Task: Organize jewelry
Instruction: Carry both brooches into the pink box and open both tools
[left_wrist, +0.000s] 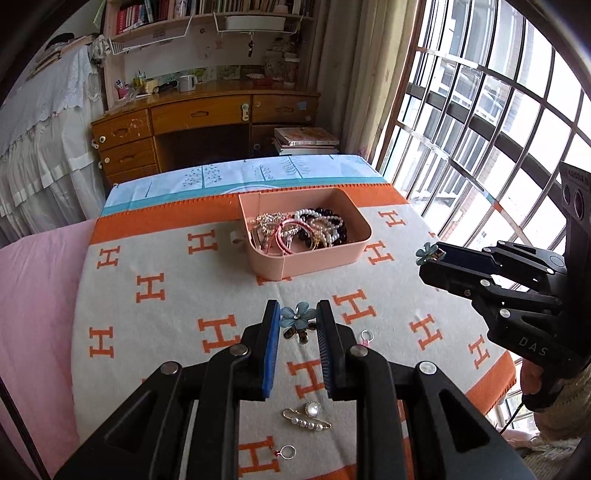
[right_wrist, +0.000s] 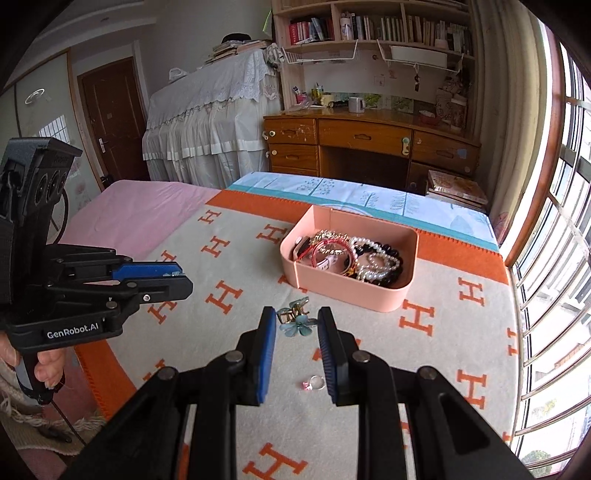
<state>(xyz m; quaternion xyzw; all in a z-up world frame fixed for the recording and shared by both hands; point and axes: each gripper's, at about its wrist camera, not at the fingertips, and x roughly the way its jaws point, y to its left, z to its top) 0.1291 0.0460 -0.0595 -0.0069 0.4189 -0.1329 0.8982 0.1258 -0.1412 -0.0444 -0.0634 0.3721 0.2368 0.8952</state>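
Clip (left_wrist: 297, 318) (blue flower, light, likely brittle petals): lies between the open left gripper (left_wrist: 298, 325) fingers, best pinched at its stiff body; right gripper (right_wrist: 297, 326) also open.

We see a blanket (left_wrist: 177, 295) with orange H marks over a pink sheet (left_wrist: 33, 295); beyond it a blue cloth (left_wrist: 229, 177). Behind stands a wooden desk (right_wrist: 365, 136) with drawers, a white mug (right_wrist: 355, 105) on top. Above it a bookshelf (right_wrist: 388, 26) with wire baskets (right_wrist: 421, 59) hung below. Left of the desk, a lace cover (right_wrist: 207, 122) drapes some furniture. We note a book stack (left_wrist: 304, 140) near the desk, a barred window (left_wrist: 498, 122) with a curtain (left_wrist: 354, 74), and a brown door (right_wrist: 110, 114).
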